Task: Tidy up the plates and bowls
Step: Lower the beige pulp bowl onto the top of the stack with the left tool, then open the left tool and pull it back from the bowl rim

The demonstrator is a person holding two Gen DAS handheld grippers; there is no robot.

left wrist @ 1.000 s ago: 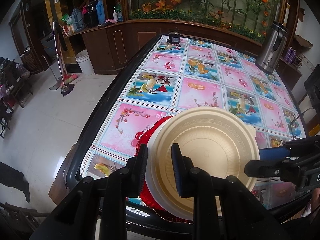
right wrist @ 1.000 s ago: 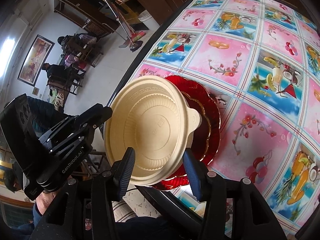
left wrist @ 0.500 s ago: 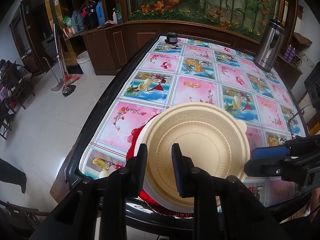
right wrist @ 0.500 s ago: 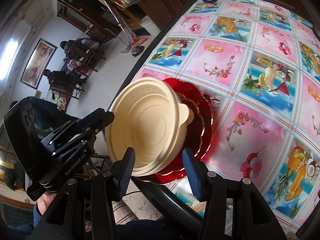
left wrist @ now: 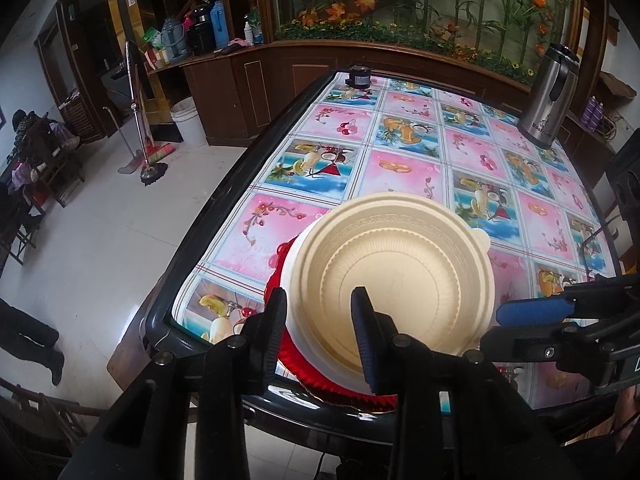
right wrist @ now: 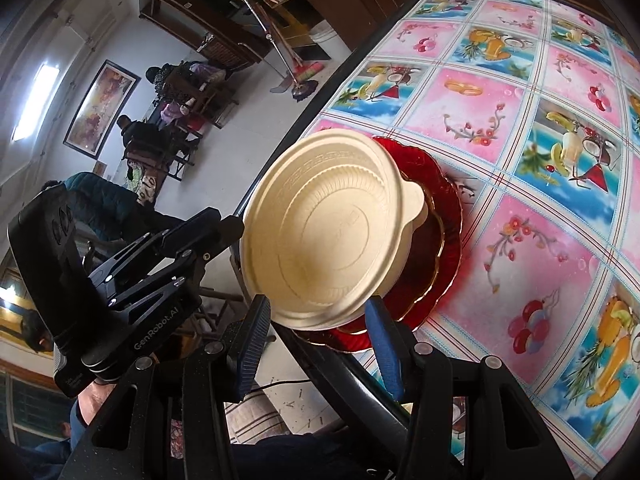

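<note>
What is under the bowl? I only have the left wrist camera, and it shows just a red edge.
Observer: A red plate with a wavy edge and a gold line running inside it. The bowl sits on it.
Operator: Is the right gripper gripping anything?
Observer: No. It is open, one finger on each side of the bowl's near rim, and neither is pressing on it.

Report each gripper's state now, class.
Left gripper: jaws opening, cream bowl rim between them, pads not pressing.
Right gripper: jaws apart at the bowl; grip cannot be told.
</note>
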